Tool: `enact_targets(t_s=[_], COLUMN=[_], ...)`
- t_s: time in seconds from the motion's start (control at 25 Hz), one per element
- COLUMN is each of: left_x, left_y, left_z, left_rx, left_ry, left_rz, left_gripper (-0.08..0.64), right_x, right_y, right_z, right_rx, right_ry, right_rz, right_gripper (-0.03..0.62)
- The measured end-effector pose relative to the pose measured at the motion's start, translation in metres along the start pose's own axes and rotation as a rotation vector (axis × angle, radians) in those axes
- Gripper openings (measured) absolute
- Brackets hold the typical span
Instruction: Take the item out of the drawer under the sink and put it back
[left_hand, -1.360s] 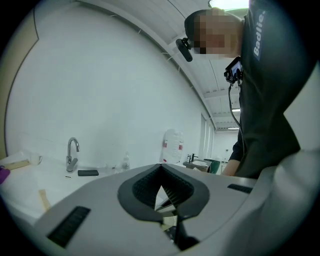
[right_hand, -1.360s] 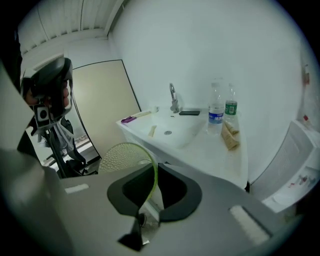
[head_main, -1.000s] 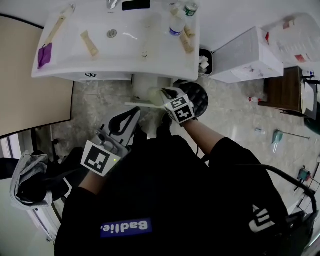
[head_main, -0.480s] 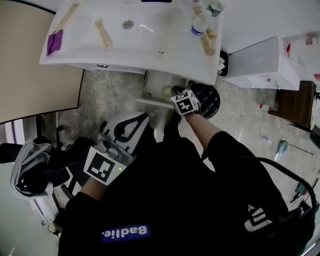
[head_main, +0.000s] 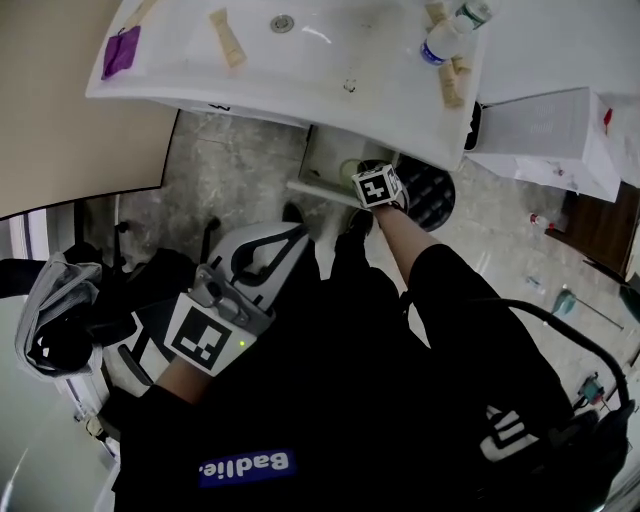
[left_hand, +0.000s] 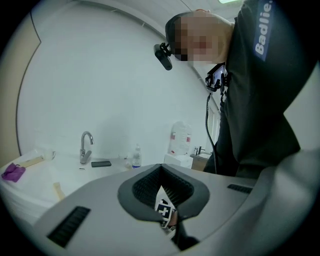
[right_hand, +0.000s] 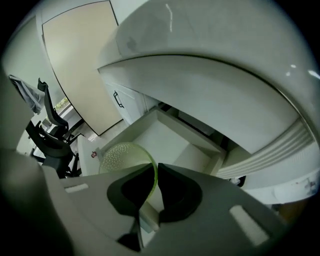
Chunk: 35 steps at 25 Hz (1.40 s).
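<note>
While held over the drawer (right_hand: 165, 134), bowl (right_hand: 125, 157): pale green, dotted with small holes, pinched at its thin rim and hanging over the drawer's front part.
Right gripper (right_hand: 151, 175): clamped on the bowl's rim, one dark pad on each side of it; reached forward and low, under the overhang of the sink (head_main: 300, 70).
Left gripper (left_hand: 167, 210): jaws a narrow gap apart, nothing between them; held back close to the body, well apart from the drawer, aimed up toward the sink top.
Drawer: white, pulled out beneath the sink, open side up.
Sink top, left part: purple cloth (head_main: 120, 50) near the corner, beige tube (head_main: 228, 38) lying in the basin.
Sink top, right part: clear bottle (head_main: 440, 40) with a blue label, lying beside more small tubes.
Sink top, back: chrome tap (left_hand: 86, 145), dark phone (left_hand: 101, 163) lying flat just beside it.
Floor, left of the drawer: black chair (right_hand: 50, 130) in front of a beige panel (right_hand: 82, 60).
</note>
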<state>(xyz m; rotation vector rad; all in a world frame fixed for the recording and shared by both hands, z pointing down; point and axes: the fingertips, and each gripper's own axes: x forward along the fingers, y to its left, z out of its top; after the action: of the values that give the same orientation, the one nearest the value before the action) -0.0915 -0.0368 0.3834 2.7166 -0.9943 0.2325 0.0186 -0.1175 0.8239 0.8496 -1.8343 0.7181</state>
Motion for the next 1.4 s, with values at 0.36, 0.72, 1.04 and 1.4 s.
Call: enact_targets(t_s=[0.36,0.72,1.04,1.4], left_x=[-0.023,-0.034,-0.036,-0.022], left_y=[0.012,0.019,0.02,0.003], left_z=[-0.014,-0.027,-0.027,-0.003], left_rx=[-0.018,-0.051,-0.059,-0.041], left_ry=[0.034,0.041,0.019,-0.045], left_rz=[0.023,0.024,-0.013,-0.063], left_gripper=[0.005,0.005,0.005,0.005], right_x=[0.033,0.041,0.023,-0.066], right_y=[-0.005,-0.007,0.0,0.013], right_z=[-0.013,-0.022,-0.014,0.002], right_rx=[0.108,0.175,0.202,0.168], right_ry=[0.053,0.082,0.035,-0.113], right_rz=[-0.015,-0.02,0.037,0.076], right_gripper=[0.023,0.029,0.11,0.109])
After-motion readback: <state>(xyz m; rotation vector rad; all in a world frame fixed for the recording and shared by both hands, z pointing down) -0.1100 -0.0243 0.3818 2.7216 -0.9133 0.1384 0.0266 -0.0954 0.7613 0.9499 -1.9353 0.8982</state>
